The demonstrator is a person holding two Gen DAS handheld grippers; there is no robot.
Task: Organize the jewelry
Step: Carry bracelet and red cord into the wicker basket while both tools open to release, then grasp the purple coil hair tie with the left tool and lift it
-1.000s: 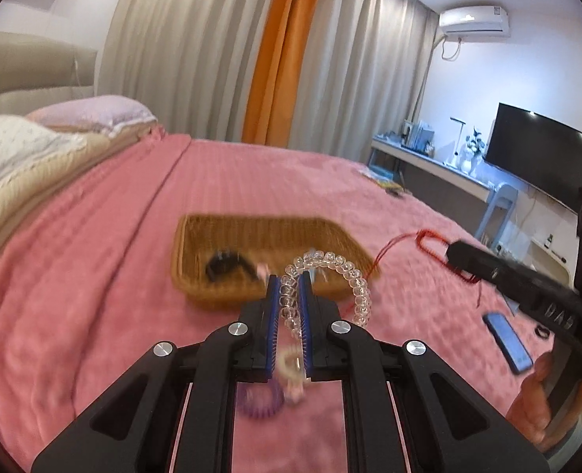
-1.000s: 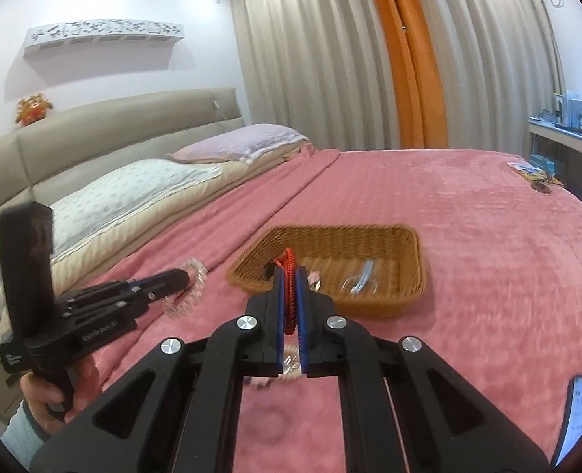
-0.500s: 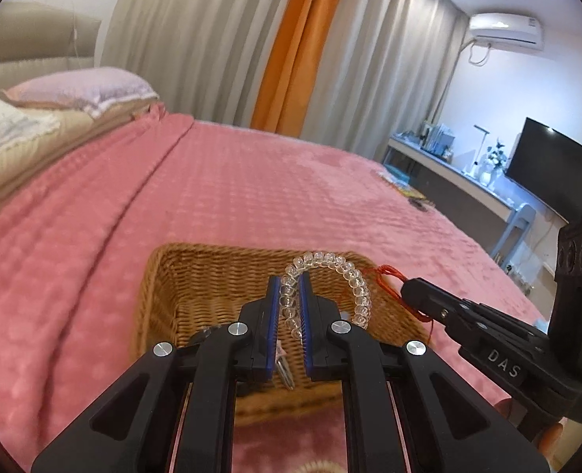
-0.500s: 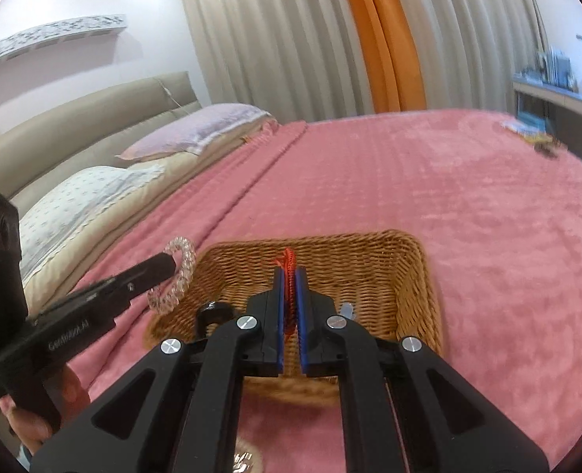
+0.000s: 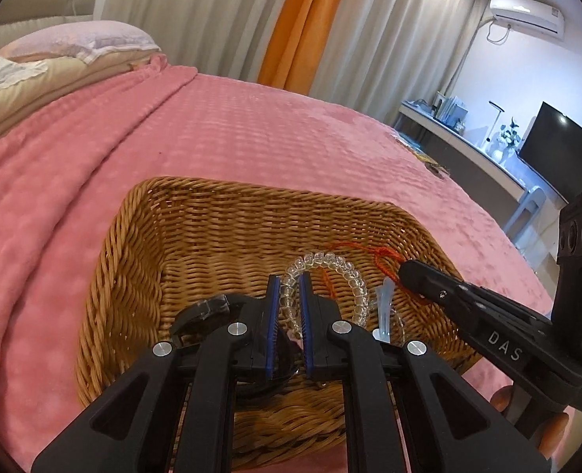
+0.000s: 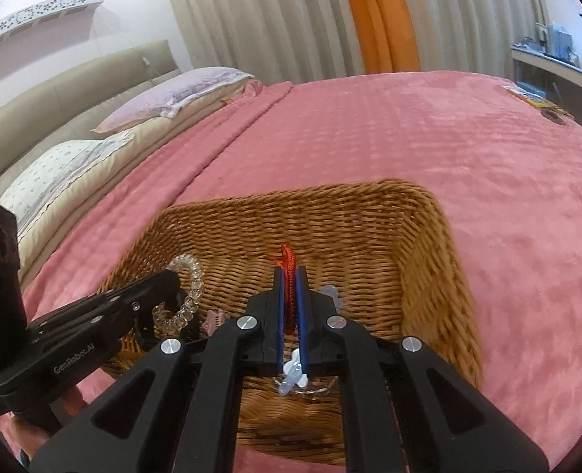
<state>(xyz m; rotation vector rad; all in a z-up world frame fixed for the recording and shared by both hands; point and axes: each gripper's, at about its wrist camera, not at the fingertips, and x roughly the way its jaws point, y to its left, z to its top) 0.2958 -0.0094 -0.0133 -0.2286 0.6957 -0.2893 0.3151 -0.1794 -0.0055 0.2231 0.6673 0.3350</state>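
Over wicker basket point(image 5: 141, 260) | left tool point(image 5: 289, 287) "GenRobot.AI" clamps clear bead bracelet point(image 5: 354, 280) | right tool point(image 6: 289, 276) "DAS" clamps red cord point(image 6: 289, 264)

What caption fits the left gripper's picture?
Left gripper holds a clear bead bracelet over the wicker basket.

basket point(image 5: 141, 236) on bed point(image 5: 251, 130), pillows point(image 6: 164, 94) behind, hair clip point(image 6: 214, 321) inside

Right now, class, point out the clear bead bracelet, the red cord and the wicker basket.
clear bead bracelet point(image 5: 356, 280), left wrist view, on its arched beads.
red cord point(image 6: 289, 276), right wrist view, on the braid between the tongs.
wicker basket point(image 6: 369, 232), right wrist view, on its far inner wall.
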